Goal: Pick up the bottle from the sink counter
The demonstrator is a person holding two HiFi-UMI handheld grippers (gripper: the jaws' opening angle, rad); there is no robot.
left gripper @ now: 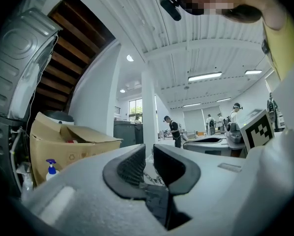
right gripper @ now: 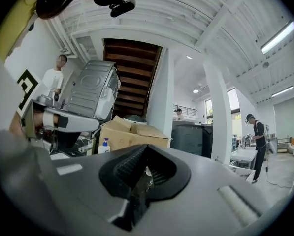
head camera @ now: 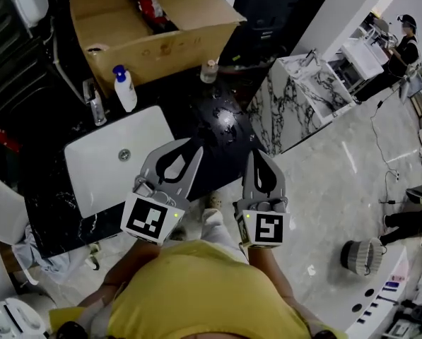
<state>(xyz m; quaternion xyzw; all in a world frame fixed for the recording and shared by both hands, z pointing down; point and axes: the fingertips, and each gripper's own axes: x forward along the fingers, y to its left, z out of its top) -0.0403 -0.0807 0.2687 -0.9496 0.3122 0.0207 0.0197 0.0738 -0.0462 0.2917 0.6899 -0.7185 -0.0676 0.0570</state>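
The bottle (head camera: 125, 88) is white with a blue pump top. It stands upright on the black sink counter (head camera: 218, 129), behind the white basin (head camera: 119, 157) and beside the faucet (head camera: 94, 103). It also shows small at the left as the bottle (left gripper: 50, 168) and as the bottle (right gripper: 105, 145). My left gripper (head camera: 191, 147) hovers over the basin's right edge, well short of the bottle. In the left gripper view the left gripper (left gripper: 149, 154) shows a narrow gap between its jaws and nothing in it. My right gripper (head camera: 259, 155) hangs at the counter's right end. The right gripper (right gripper: 146, 149) is shut and empty.
An open cardboard box (head camera: 154, 27) stands right behind the bottle. A small jar (head camera: 209, 70) sits on the counter's far side. A marble-clad counter (head camera: 302, 97) stands to the right, and people work at tables beyond it. Cloths lie at the lower left.
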